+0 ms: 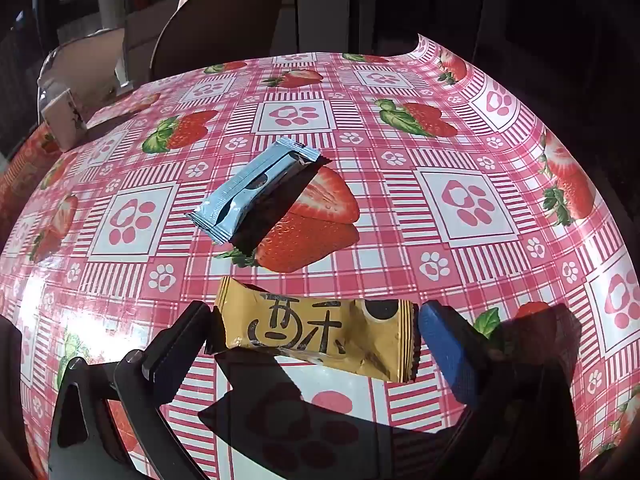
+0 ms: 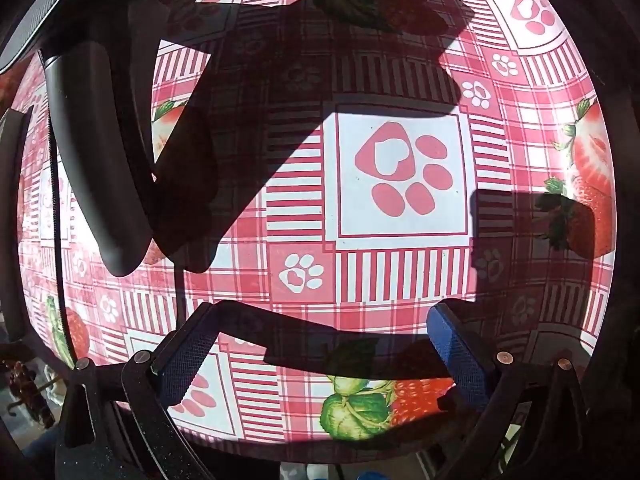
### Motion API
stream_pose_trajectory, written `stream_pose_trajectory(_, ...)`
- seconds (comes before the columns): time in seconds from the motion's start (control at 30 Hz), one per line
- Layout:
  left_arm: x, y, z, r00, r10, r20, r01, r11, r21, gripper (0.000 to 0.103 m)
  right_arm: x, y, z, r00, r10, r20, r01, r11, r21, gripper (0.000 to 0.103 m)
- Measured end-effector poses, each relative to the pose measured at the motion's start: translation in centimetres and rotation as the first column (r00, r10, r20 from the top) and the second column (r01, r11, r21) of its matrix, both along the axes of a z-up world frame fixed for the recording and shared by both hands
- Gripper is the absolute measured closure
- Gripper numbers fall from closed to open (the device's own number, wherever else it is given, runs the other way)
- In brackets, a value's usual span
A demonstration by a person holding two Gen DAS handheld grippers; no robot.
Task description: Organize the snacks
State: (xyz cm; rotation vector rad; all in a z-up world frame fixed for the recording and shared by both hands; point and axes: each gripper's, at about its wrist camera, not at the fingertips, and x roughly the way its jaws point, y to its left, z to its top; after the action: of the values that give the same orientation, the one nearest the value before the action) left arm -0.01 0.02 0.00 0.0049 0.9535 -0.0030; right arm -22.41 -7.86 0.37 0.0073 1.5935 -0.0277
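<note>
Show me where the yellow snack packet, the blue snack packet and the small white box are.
yellow snack packet (image 1: 316, 332): left wrist view, printed middle.
blue snack packet (image 1: 252, 190): left wrist view, centre seam.
small white box (image 1: 64, 120): left wrist view, front face.

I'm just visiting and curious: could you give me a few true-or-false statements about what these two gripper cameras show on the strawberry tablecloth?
1. A yellow snack packet lies between the left gripper's wide-spread fingers. True.
2. The blue snack packet is stacked on the yellow one. False: it lies apart, farther along the tablecloth.
3. The right gripper holds a snack. False: its jaws are open with only tablecloth between them.
4. The right gripper looks down at a paw-print square. True.
</note>
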Motion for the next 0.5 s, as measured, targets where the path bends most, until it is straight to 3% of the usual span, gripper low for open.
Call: stream_pose_trajectory(0.5,-0.04,0.0,0.02,1.0,0.0,0.0,0.0,1.0,0.0,0.0,0.36,0.16,0.19,1.0,-0.002,0.011,0.002,1.0,0.005,0.0)
